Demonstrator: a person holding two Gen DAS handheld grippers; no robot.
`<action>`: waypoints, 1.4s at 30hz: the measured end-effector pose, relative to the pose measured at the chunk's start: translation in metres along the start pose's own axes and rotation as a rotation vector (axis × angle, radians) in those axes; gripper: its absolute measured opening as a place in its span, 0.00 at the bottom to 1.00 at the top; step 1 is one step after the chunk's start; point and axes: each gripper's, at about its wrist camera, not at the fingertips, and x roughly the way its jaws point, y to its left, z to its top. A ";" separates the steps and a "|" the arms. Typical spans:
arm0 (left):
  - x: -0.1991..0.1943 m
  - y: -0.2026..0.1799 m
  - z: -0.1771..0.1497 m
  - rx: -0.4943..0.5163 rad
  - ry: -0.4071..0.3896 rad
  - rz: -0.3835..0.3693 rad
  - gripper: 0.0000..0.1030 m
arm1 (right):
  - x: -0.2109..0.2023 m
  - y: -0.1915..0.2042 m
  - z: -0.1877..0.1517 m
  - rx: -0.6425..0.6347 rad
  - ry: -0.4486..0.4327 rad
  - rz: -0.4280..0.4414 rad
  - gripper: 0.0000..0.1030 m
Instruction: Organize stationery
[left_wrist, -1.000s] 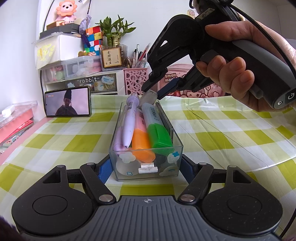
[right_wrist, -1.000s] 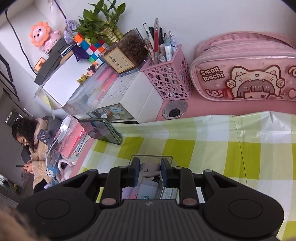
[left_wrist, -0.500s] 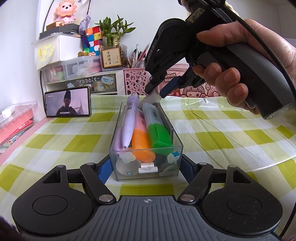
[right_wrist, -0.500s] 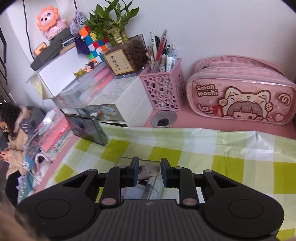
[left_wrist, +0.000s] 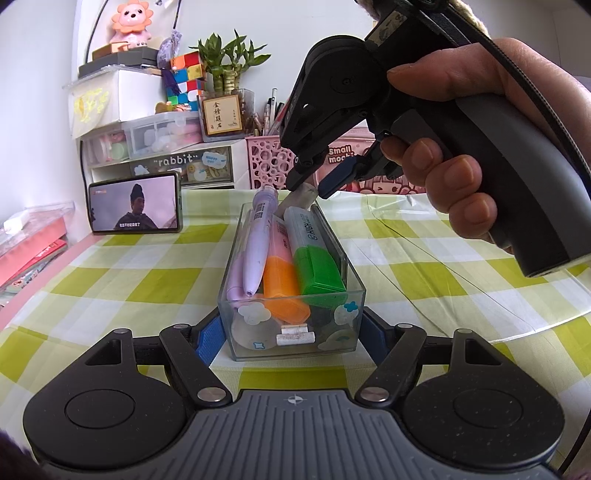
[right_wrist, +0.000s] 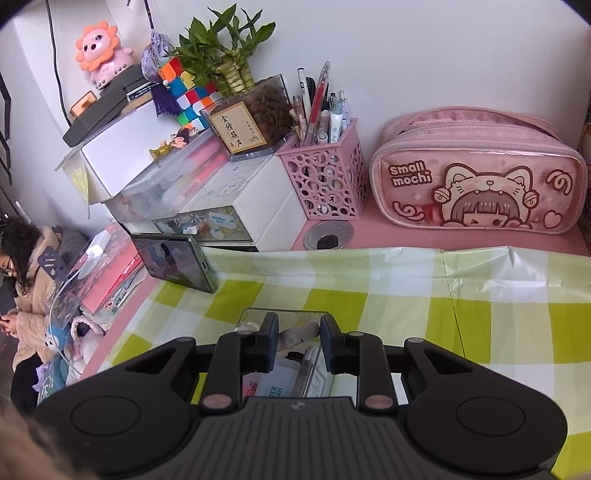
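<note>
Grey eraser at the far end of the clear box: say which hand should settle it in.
Right. The right tool is over the far end of the clear box with the grey eraser between its fingers. The left tool is clamped on the box's near end, steadying it.

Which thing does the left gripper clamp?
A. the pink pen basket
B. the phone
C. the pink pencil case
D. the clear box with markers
D: in the left wrist view the left gripper's blue pads press on both sides of the clear box, near end.
</note>
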 end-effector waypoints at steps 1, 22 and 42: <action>0.000 0.000 0.000 0.000 0.000 -0.001 0.71 | 0.000 0.002 0.000 -0.006 -0.005 -0.004 0.38; 0.001 0.000 0.000 0.005 0.000 -0.001 0.71 | 0.000 0.012 -0.014 -0.488 -0.032 0.001 0.41; 0.001 -0.001 0.000 0.007 -0.001 -0.005 0.71 | 0.016 -0.004 0.022 0.029 0.106 0.019 0.39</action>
